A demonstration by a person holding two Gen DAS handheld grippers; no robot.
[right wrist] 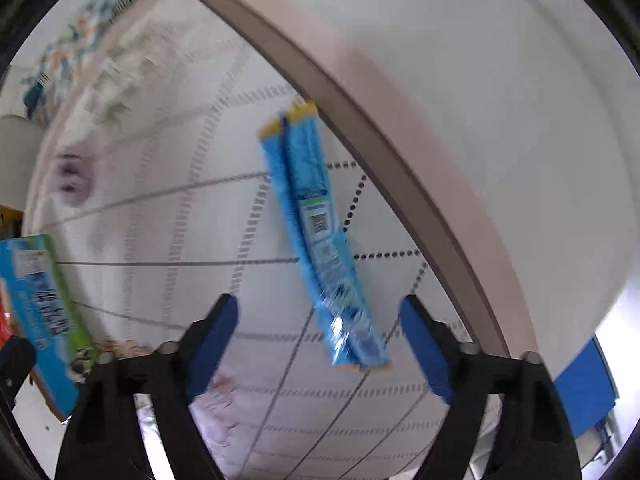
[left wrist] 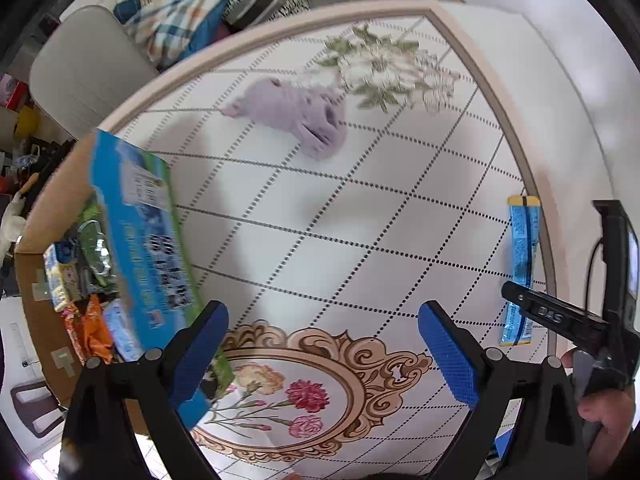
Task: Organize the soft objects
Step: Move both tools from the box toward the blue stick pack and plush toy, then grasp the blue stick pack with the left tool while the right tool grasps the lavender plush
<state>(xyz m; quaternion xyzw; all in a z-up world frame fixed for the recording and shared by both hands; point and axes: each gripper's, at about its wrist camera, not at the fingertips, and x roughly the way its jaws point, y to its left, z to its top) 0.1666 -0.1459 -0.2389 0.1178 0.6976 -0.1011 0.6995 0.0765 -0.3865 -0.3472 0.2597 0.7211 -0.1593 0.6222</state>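
A lilac soft toy (left wrist: 298, 114) lies on the white tablecloth (left wrist: 360, 216) at the far middle. A long blue packet with yellow ends (left wrist: 520, 268) lies near the table's right edge; in the right wrist view the blue packet (right wrist: 320, 236) lies just ahead of my right gripper (right wrist: 320, 332), whose jaws stand wide apart and empty above its near end. My left gripper (left wrist: 324, 340) is open and empty over the table's near part. A blue and green flat pack (left wrist: 140, 232) leans on the cardboard box (left wrist: 36, 296) at the left.
The box holds several snack packs (left wrist: 86, 316). A grey chair (left wrist: 80, 72) and a checked cloth (left wrist: 176, 12) lie beyond the table. The right gripper's body (left wrist: 592, 312) shows at the right. The table's raised beige rim (right wrist: 400, 152) runs beside the blue packet.
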